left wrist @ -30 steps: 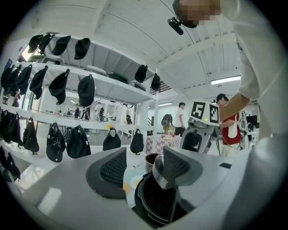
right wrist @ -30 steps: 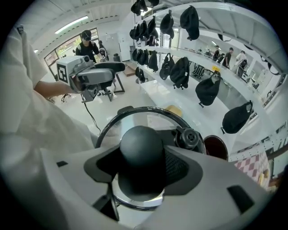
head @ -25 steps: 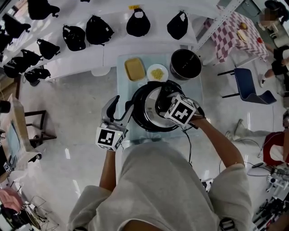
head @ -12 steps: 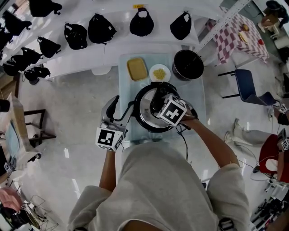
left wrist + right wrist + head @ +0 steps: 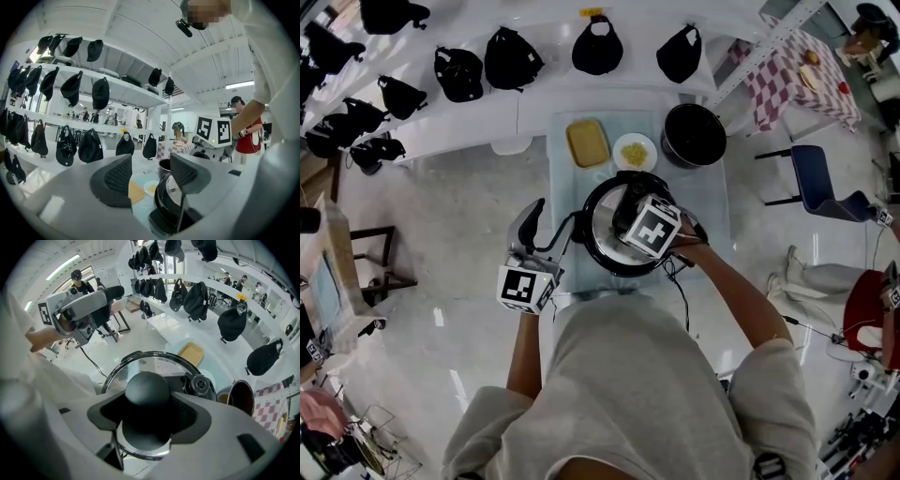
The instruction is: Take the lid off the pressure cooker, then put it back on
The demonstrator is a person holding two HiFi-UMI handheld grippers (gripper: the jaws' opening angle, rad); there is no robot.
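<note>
Cooker [image 5: 592,239]: sitting mid-counter [image 5: 567,192], right at the near edge.
Lid [image 5: 154,364]: on the cooker, glass, with its black knob [image 5: 146,389] on top.
Right tongs [image 5: 150,414]: I've got them pointing steeply down over the lid, jaws wide, one on either side of the knob, no squeeze that I can see.
Left tongs [image 5: 151,176]: level, off the counter's left edge beside the cooker, jaws parted, gripping nothing.

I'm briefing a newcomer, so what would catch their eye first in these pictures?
The black pressure cooker on the table, with the right gripper straddling its lid knob from above. The left gripper hovers open beside it, and black bags hang along the white shelves behind.
</note>
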